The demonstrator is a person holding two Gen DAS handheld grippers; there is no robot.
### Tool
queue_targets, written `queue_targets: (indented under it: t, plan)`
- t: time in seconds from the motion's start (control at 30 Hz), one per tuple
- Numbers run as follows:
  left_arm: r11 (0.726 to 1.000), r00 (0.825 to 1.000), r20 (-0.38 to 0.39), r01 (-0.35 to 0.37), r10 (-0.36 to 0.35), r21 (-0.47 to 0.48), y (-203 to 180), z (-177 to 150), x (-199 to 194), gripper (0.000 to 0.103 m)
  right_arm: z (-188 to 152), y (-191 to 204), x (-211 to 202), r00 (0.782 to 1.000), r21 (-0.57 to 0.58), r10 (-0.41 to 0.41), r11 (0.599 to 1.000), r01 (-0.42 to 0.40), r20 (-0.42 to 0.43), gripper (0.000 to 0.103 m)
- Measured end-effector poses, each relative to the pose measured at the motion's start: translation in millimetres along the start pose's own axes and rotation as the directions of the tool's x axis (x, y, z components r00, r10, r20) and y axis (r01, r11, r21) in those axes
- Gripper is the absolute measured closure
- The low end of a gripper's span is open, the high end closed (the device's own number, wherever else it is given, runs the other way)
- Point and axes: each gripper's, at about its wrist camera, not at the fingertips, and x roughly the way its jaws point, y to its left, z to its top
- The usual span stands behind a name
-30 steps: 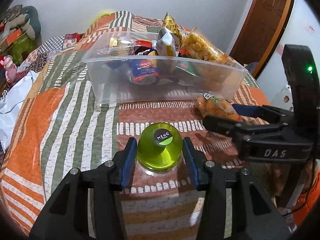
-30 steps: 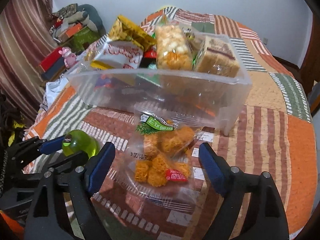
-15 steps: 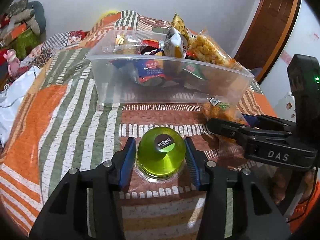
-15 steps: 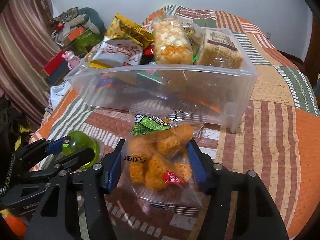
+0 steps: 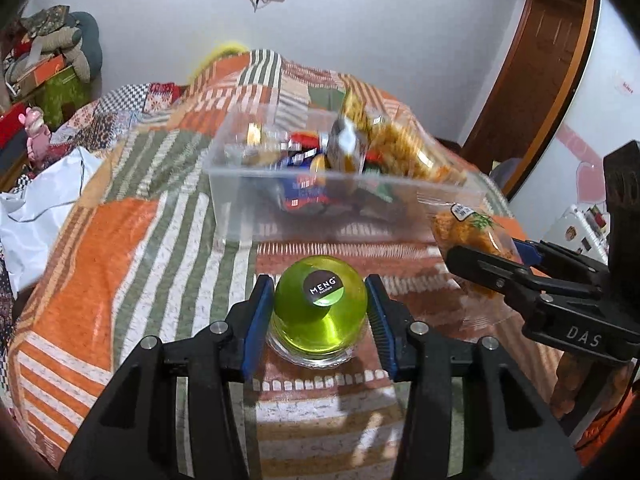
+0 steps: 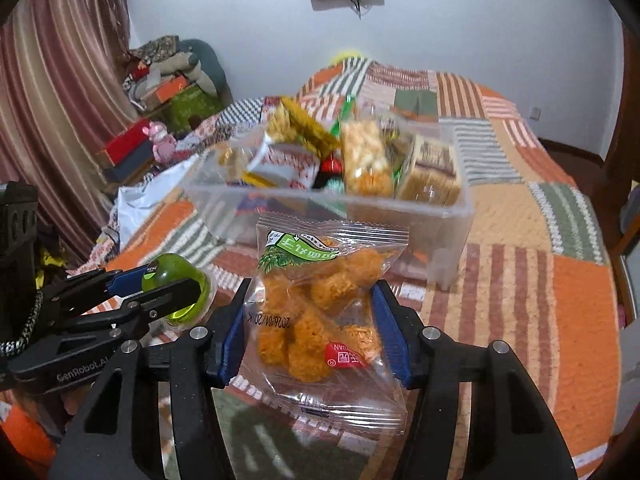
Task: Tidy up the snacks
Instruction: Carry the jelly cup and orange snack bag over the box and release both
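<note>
Two grippers are at work over a patchwork bedspread (image 5: 132,240), each holding one snack. On the left, the left gripper (image 5: 320,308) is clamped on a single green jelly cup (image 5: 320,312), its blue pads pressed against either side; the cup carries a dark round label on top, and whether its clear rim touches the bedspread cannot be told. To the right, the right gripper (image 6: 310,328) is closed on one clear bag of orange fried snacks (image 6: 324,308), squeezed at its sides and held upright, its green-printed top edge standing in front of the bin wall. The two grippers sit near each other, side by side, with the bag just right of the jelly cup.

Behind both stands one clear plastic bin (image 6: 452,236) on the bedspread. It is packed with snack packets standing on end; from the right wrist view, left to right, there is a white and red packet (image 6: 286,162), a yellow packet (image 6: 300,124) behind it, a clear pack of pale puffed pieces (image 6: 366,156), and a brown cake block (image 6: 434,170) in the right corner. Smaller wrappers lie lower in the bin, too blurred to count.
</note>
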Motion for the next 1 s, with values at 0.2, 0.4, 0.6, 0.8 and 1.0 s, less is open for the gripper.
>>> queue_targets:
  t: [0.2,0.4,0.6,0.8,1.0]
  plan:
    - [1.000,0.998,0.065,-0.005,0.005,0.008,-1,22,-18,0.057,15,0,-14,0.998,0.000,0.001,1.000,-0.001,0.065,0.049]
    - [1.000,0.994,0.106,-0.005,0.004,0.008,-1,46,-20,0.057,31,0,-20,0.993,0.010,0.000,1.000,-0.002,0.121,0.049]
    - [1.000,0.993,0.117,-0.018,0.017,0.011,-2,63,-9,0.057,48,-2,-16,0.989,0.030,0.014,0.999,-0.019,0.149,0.049]
    - [1.000,0.992,0.124,-0.025,0.024,0.003,-1,78,4,0.057,61,0,-11,0.986,0.020,0.014,1.000,-0.017,0.166,0.049]
    - [0.999,0.992,0.124,-0.033,0.032,0.007,1,92,16,0.057,74,1,-1,0.986,0.005,-0.002,1.000,0.002,0.167,0.049]
